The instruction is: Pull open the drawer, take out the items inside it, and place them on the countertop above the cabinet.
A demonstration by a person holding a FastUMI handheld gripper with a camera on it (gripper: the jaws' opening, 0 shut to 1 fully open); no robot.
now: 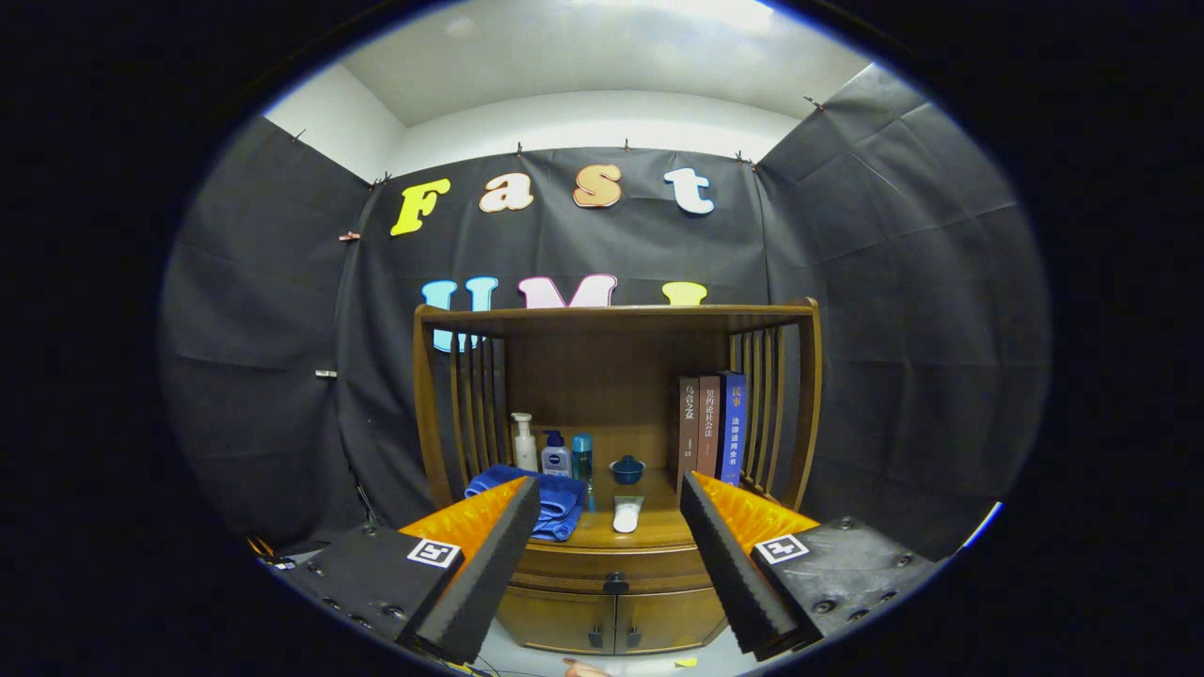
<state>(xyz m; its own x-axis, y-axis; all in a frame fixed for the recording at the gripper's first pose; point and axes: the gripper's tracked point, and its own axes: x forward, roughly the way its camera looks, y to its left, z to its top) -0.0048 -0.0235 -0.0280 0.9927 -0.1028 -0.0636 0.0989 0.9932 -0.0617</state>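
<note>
gripper (609,512) with 2 ribbed wedge fingers, square tag markers, screwed mounting plates

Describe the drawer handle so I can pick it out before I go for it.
Start at the wooden cabinet against the booth's black wall, seen between the open gripper fingers. Below its countertop runs the shut drawer. The drawer handle is the single dark knob at its centre; the two similar pulls on the cabinet doors sit lower, side by side.

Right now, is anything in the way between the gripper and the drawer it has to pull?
Nothing visible. The gripper is open, and the drawer with its dark knob sits shut straight ahead between the fingers. The blue towel and white tube lie higher, on the countertop.
</note>
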